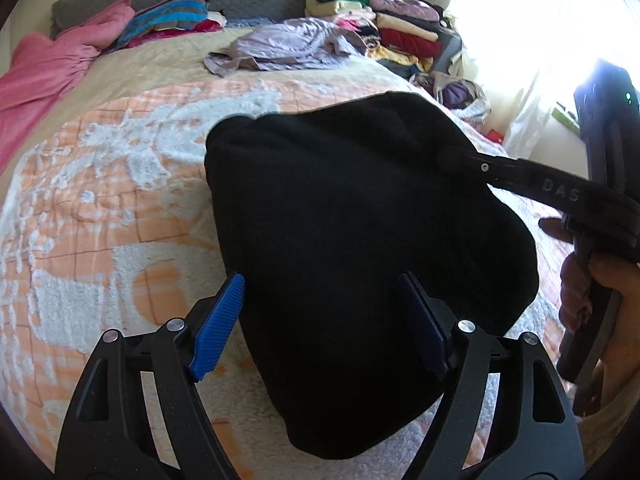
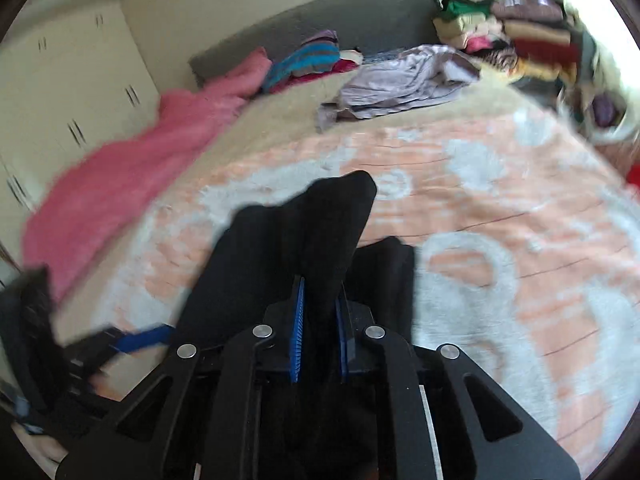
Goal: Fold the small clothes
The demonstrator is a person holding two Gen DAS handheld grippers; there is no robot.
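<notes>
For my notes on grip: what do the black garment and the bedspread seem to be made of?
Black garment: probably a soft, matte knit or fleece; it bulges and shows no shine. Bedspread: looks like tufted cotton or chenille, with raised white fuzzy patterns on a peach ground.

left gripper point(image 1: 320, 322) in my view: blue pads point(image 1: 218, 326) spread wide, black garment point(image 1: 360, 240) lying between them, no pinch. garment bunched on orange-white bedspread point(image 1: 100, 200). right gripper point(image 1: 560, 192) comes in from right, tip on garment's upper right edge; grip hidden. pink blanket point(image 1: 44, 68) far left, lilac cloth point(image 1: 288, 46) and folded stacks point(image 1: 400, 28) near headboard.
</notes>
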